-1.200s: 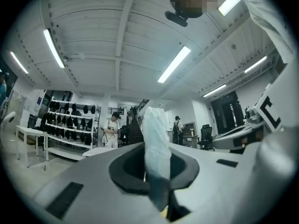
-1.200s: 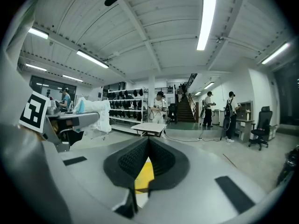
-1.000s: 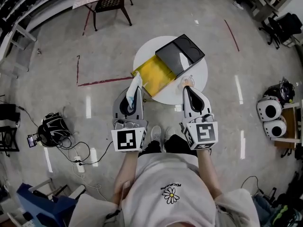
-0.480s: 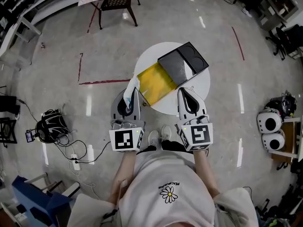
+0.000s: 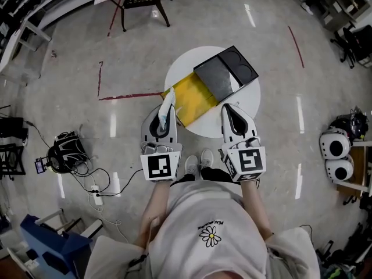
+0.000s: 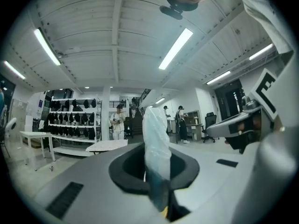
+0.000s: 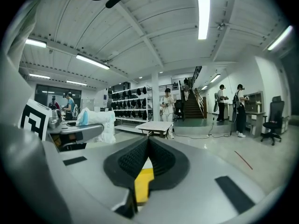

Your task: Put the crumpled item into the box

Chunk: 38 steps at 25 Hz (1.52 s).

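A crumpled white and pale blue item (image 5: 168, 100) sticks up out of my left gripper (image 5: 165, 115), which is shut on it at the near left edge of the round white table (image 5: 174, 68). In the left gripper view the crumpled item (image 6: 156, 134) stands upright between the dark pads of the left gripper (image 6: 158, 171). An open yellow box (image 5: 195, 95) lies on the table just right of the item, and its black lid (image 5: 224, 74) lies behind it. My right gripper (image 5: 229, 108) is shut and holds nothing, by the box's near right corner. In its own view the right gripper (image 7: 148, 141) shows yellow under its jaws.
The person stands at the table's near side, shoes (image 5: 197, 158) showing below. On the floor there is a black bag with cables (image 5: 67, 156) at left, white round devices (image 5: 334, 150) at right and a chair (image 5: 139, 2) at the back. Other people stand far off.
Both grippers have drifted a little along the table's near edge. The left one still holds the crumpled item, and the right one stays shut.
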Motion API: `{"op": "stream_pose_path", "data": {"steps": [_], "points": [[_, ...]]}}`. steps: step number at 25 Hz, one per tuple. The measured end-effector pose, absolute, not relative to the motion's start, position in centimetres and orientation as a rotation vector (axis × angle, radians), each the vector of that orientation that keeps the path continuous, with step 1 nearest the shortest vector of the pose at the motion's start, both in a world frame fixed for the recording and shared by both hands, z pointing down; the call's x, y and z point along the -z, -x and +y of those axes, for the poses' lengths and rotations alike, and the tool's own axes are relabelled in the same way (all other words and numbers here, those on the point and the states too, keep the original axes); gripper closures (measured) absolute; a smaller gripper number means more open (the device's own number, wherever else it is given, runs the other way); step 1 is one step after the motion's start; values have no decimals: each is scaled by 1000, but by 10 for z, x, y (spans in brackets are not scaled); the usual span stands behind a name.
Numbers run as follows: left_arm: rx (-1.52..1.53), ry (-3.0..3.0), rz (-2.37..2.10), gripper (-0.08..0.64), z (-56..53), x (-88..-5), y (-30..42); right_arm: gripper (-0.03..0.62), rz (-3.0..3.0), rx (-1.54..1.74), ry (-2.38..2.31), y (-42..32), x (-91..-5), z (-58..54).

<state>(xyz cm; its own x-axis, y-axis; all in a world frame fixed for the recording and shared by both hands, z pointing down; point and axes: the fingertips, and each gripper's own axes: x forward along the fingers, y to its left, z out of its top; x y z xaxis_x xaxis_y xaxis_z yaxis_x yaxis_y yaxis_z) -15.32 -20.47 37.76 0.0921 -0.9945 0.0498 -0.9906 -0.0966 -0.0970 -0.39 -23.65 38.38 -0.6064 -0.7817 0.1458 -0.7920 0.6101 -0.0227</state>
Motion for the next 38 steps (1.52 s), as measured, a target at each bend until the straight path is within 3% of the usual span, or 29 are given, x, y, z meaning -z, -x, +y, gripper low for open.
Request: {"op": "stream_pose_path", "data": {"steps": [26,38], "points": [[1650,2154,988,523,-327,-636,109,589,-2492,-273,-1413,-60,-437,-236],[1954,2183,915,493,-336,-692,121,589,-2430,-322,-1405,-69,-455,-233]]}}
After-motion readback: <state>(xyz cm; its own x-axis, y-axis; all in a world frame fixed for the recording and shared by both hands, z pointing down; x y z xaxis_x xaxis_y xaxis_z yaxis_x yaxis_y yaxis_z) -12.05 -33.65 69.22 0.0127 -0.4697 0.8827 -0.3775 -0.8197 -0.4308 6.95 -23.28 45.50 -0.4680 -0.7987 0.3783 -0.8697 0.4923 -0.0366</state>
